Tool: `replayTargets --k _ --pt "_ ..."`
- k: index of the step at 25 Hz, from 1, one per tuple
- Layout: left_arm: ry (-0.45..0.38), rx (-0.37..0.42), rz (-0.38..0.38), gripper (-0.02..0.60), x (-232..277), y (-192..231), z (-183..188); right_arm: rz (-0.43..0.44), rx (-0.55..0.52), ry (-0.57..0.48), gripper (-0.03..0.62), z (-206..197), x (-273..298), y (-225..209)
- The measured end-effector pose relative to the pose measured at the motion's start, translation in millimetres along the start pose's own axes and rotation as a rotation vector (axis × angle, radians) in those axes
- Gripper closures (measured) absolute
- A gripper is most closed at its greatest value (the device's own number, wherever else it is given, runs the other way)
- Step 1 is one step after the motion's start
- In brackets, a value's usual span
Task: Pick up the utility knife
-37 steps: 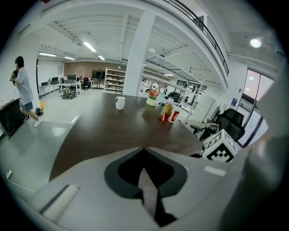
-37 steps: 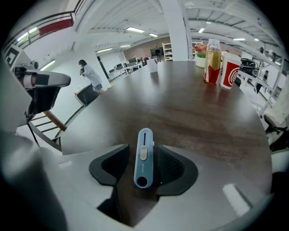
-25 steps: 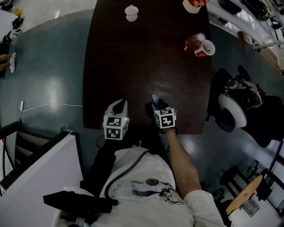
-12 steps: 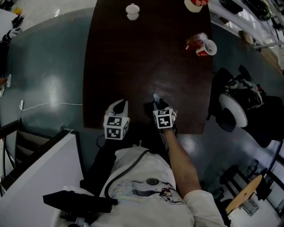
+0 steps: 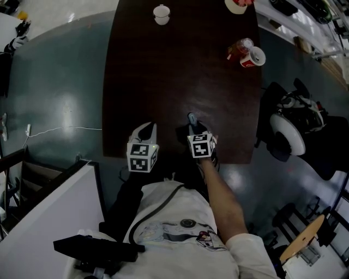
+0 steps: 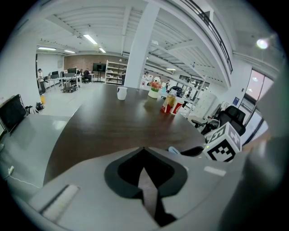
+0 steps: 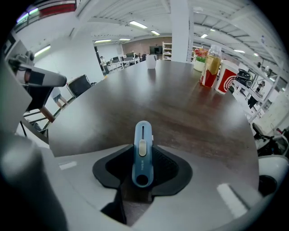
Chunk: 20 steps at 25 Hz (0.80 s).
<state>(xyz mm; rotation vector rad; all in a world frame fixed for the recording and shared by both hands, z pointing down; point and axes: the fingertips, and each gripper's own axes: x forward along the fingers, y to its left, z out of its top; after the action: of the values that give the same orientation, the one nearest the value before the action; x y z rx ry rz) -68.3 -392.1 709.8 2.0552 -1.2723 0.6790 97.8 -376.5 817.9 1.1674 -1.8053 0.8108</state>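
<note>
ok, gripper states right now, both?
Left gripper: closed, empty.
Right gripper: jaws have just been closing, now clamped on the slim blue plastic utility knife.

dark table (image 5: 163,71), glossy grey floor (image 5: 60,71)

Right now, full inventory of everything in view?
table: 1, dark brown, centre
utility knife: 1, blue, near table edge, between the right gripper's jaws
cup: 1, white, far end of table
paper cup: 1, red and white, far right side of table
bottle: 1, clear and reddish, beside the paper cup
office chair: 1, black and white, floor right of table
cable: 1, white, floor left of table
left gripper: 1, grey, near table edge, jaws together, empty
right gripper: 1, grey, jaws have just been closing, pads on the knife
</note>
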Motion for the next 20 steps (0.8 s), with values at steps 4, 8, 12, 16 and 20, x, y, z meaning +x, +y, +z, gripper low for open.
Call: replayTargets --k 4,8,12,16,20 --pt "-0.034 -0.003 0.015 0.581 -4 0 9 -0.005 0.014 -0.089 0.465 16 -19 -8" --pt "-0.082 0.0 0.027 0.581 -8 -5 24 -0.033 0.038 -0.225 0.465 40 -51 -23" --pt "-0.153 0.01 0.035 0.582 -19 -15 47 -0.048 0.041 -0.36 0.465 63 -95 -29" --pt "-0.218 0.026 0.037 0.582 -34 -32 65 -0.049 0.052 -0.483 0.465 75 -138 -32" --pt "-0.276 0.052 0.036 0.582 -48 -54 77 -0.042 0.068 -0.589 0.465 80 -176 -33"
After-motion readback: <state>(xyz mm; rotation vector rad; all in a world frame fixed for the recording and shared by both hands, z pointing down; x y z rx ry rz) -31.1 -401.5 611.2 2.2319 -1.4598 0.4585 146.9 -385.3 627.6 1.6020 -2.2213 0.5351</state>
